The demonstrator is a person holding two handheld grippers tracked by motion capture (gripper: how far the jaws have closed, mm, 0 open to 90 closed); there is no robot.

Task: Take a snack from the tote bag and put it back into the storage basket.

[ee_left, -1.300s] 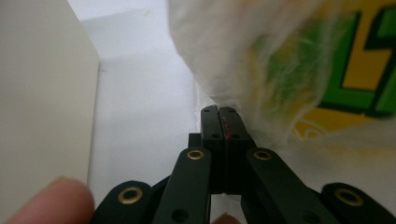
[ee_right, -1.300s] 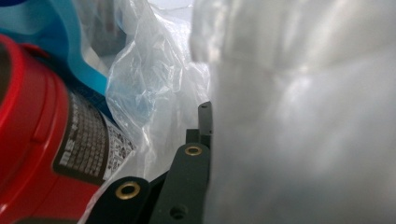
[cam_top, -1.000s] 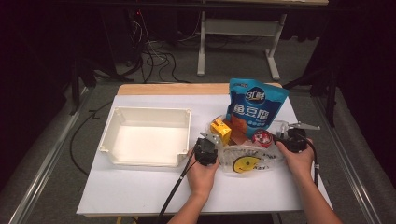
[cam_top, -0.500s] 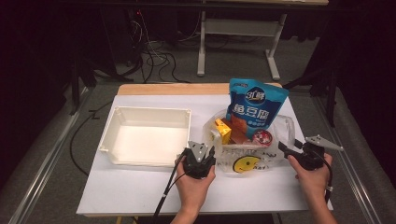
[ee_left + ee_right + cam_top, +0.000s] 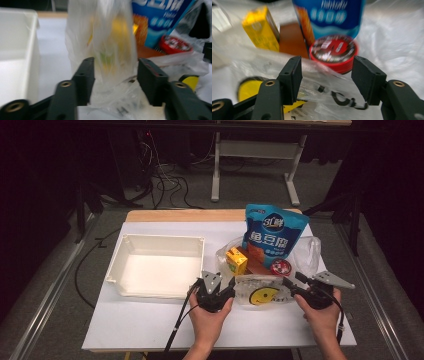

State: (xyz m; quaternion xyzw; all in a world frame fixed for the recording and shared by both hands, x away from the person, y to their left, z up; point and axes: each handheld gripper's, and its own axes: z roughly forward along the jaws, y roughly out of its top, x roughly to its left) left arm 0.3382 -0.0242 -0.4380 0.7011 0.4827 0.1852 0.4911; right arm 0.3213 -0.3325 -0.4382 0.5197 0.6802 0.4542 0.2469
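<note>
A clear plastic bag (image 5: 310, 252) with a yellow smiley face (image 5: 263, 296) lies right of centre. Inside are a tall blue snack pouch (image 5: 272, 232), a yellow box (image 5: 236, 260) and a round red tin (image 5: 280, 267). My left gripper (image 5: 225, 284) sits at the bag's front left corner. In the left gripper view its jaws (image 5: 113, 80) have just been opening, and loose bag film bulges between them. My right gripper (image 5: 291, 282) is at the bag's front right. Its jaws (image 5: 325, 77) have just been closing, apart, with film between them and the red tin (image 5: 334, 51) beyond.
An empty white tray (image 5: 157, 265) stands left of the bag, close to my left gripper. A brown item (image 5: 254, 265) lies in the bag behind the yellow box. The white table top (image 5: 150, 320) ends just behind the hands. Table legs and cables stand on the floor beyond.
Both hands have drawn back toward the table's front edge. The right gripper swung out to the right of the bag and came partly back. The left gripper's jaws stand wider.
</note>
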